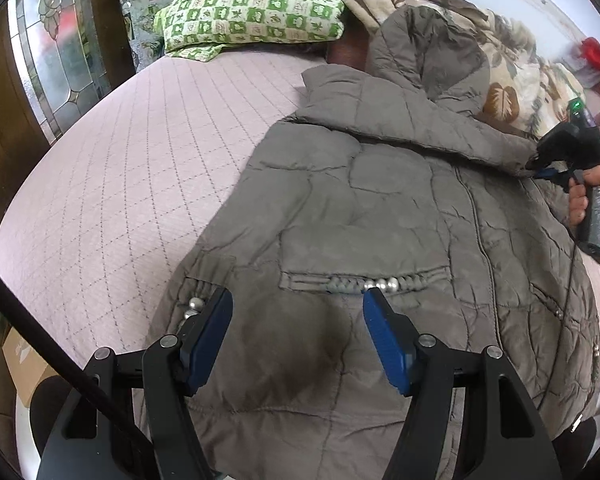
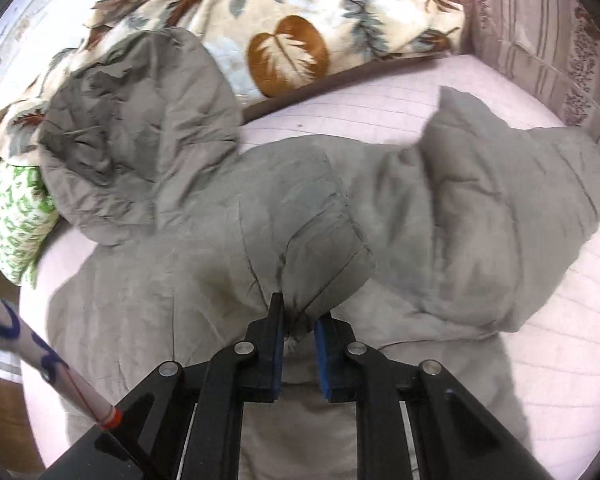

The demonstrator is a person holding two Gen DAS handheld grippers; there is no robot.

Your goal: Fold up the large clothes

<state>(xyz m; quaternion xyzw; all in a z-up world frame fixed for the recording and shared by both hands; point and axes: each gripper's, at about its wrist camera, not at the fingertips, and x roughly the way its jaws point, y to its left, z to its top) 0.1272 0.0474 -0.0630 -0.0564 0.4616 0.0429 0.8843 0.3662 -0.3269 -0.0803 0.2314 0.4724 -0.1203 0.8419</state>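
A grey quilted puffer jacket (image 1: pixel 380 216) lies spread on a pink quilted bed (image 1: pixel 120 168), hood toward the pillows, with a beaded pocket trim (image 1: pixel 380 282) near the hem. My left gripper (image 1: pixel 298 312) is open and empty just above the jacket's lower part. My right gripper (image 2: pixel 300 320) is shut on a bunched fold of the jacket (image 2: pixel 324 256) at its shoulder and sleeve side. It also shows in the left wrist view (image 1: pixel 540 170) at the jacket's right edge, held by a hand. The hood (image 2: pixel 140 132) rests against a blanket.
A green checked pillow (image 1: pixel 252 8) and a leaf-print blanket (image 2: pixel 300 32) lie at the head of the bed. A patterned headboard cushion (image 2: pixel 560 60) stands at right. A stained-glass door (image 1: pixel 56 60) and a cardboard box (image 1: pixel 24 364) are left of the bed.
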